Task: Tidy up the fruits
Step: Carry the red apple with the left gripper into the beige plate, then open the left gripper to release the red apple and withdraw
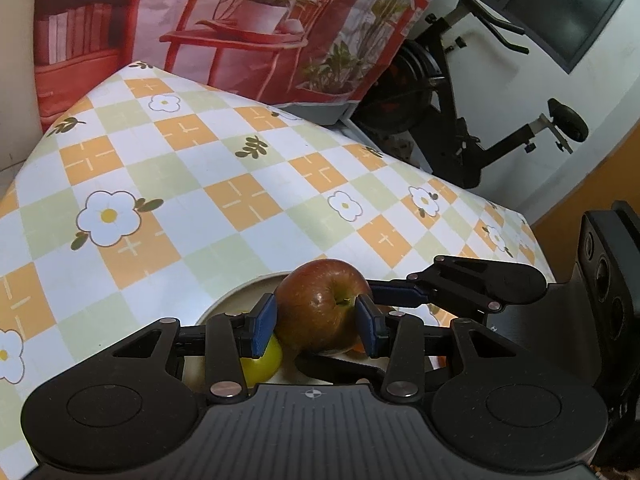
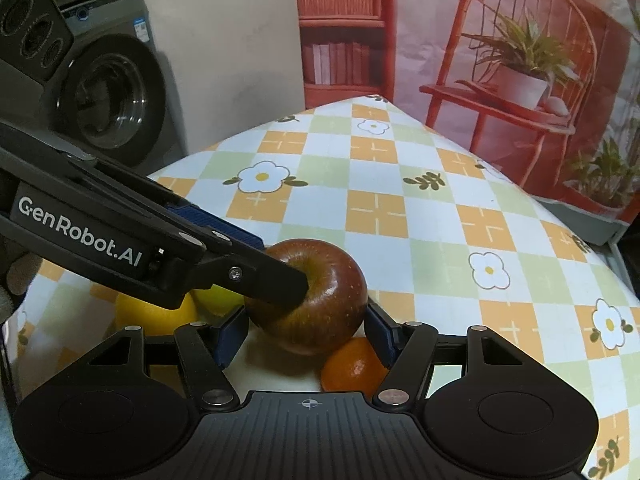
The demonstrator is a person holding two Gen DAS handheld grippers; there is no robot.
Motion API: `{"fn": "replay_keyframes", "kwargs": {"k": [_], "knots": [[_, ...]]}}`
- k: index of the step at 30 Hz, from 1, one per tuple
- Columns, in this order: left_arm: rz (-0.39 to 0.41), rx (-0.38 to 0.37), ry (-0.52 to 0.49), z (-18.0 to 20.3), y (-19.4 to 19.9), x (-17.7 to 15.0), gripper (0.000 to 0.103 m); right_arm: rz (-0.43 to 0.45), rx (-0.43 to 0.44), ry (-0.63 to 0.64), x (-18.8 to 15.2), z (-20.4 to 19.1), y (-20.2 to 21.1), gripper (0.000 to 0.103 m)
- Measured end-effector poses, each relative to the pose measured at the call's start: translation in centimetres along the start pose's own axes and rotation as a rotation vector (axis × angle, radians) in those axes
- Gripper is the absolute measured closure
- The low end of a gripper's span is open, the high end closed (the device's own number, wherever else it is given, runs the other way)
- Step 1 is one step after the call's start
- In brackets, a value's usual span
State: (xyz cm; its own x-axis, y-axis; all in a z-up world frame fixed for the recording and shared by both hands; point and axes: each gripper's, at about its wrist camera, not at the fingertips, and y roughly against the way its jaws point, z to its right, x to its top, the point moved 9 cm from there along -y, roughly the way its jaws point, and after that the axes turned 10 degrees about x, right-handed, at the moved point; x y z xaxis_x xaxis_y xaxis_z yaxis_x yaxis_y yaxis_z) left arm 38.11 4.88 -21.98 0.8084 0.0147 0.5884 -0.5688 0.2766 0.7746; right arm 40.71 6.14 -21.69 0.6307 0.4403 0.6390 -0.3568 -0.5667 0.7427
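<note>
A red apple (image 1: pixel 320 308) (image 2: pixel 316 300) hangs just above a pale plate (image 1: pixel 236 296) on the checked tablecloth, and both grippers hold it. My left gripper (image 1: pixel 316 316) presses its blue pads on the apple's sides, one fingertip (image 2: pixel 280 284) lying in the stem hollow. My right gripper (image 2: pixel 306 332) is shut on the same apple from the other side, its fingers (image 1: pixel 400 294) reaching in from the right. Under the apple lie an orange (image 2: pixel 352 364), a yellow fruit (image 2: pixel 156 314) and a yellow-green fruit (image 1: pixel 266 364) (image 2: pixel 218 296).
The flowered tablecloth (image 1: pixel 240 184) stretches away beyond the plate. A printed backdrop (image 2: pixel 500 60) of a red chair and plants stands behind the table. A washing machine (image 2: pixel 108 92) is off the left edge, an exercise bike (image 1: pixel 460 120) off the right.
</note>
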Motion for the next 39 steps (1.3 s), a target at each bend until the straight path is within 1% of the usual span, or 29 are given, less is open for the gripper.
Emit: {"fn": "replay_keyframes", "kwargs": {"k": [3,9,14,19,24,26,29,34,36,39], "knots": [[0.001,0.023,-0.013,0.1,-0.1,0.0,0.060,-0.005,-0.009,0.003,-0.2,0.2,-0.4,0.043],[0.005,0.033,-0.011,0.2,-0.1,0.2,0.060,0.007,-0.018,0.011,-0.3,0.2,-0.3,0.043],[0.009,0.046,-0.017,0.2,-0.1,0.1,0.059,0.009,-0.026,0.011,-0.5,0.1,0.1,0.039],[0.019,0.068,-0.024,0.3,0.0,0.1,0.057,0.024,-0.036,0.023,-0.8,0.0,1.4,0.037],[0.030,0.087,-0.024,0.3,0.1,0.1,0.057,0.047,-0.044,0.047,-1.4,-0.3,3.5,0.034],[0.039,0.100,-0.027,0.4,0.1,0.0,0.056,0.070,-0.053,0.049,-1.8,-0.1,4.8,0.034],[0.053,0.125,-0.037,0.7,0.3,-0.1,0.056,0.134,-0.072,0.032,-2.5,0.4,7.0,0.033],[0.076,0.169,-0.046,1.1,0.6,-0.2,0.056,0.248,-0.109,-0.035,-4.4,1.9,11.4,0.026],[0.085,0.186,-0.045,1.3,0.7,-0.3,0.056,0.288,-0.129,-0.060,-5.3,2.7,13.3,0.022],[0.099,0.213,-0.049,1.5,0.9,-0.3,0.056,0.339,-0.166,-0.097,-7.1,3.8,15.9,0.021]]}}
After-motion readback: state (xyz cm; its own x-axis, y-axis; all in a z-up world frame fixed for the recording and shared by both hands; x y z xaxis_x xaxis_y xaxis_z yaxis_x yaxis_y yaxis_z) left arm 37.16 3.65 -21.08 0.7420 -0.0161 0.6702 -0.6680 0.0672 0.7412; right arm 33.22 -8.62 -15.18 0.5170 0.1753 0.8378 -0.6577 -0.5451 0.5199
